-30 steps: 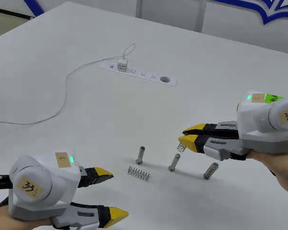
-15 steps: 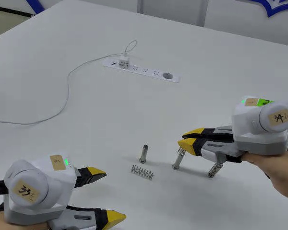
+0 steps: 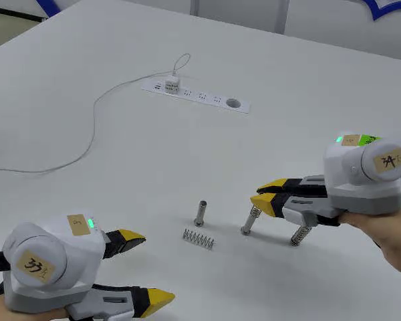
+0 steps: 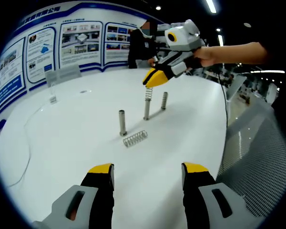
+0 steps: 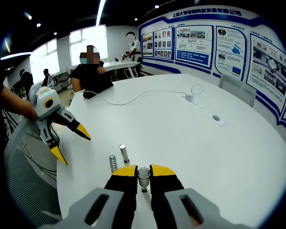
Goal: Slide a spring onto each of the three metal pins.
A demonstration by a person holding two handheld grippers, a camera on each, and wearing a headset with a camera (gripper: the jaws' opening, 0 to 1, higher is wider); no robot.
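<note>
One white counter (image 3: 67,80) carries everything. The right gripper (image 3: 266,195) has its fingers pinched on the top of a spring (image 3: 254,213) that sits partway down the middle pin (image 3: 246,229). The left gripper (image 3: 150,266) hovers at the near edge, fingers apart. The right pin (image 3: 294,243) wears its own spring (image 3: 300,232). The left pin (image 3: 200,212) is bare, with a loose spring (image 3: 198,239) just beside it. I judge this the second fitting. Next: let go, then fetch the loose one.

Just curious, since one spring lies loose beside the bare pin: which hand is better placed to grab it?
Left. The left tongs are open, empty and aimed at the loose spring; the right tongs grip the middle pin's spring.
</note>
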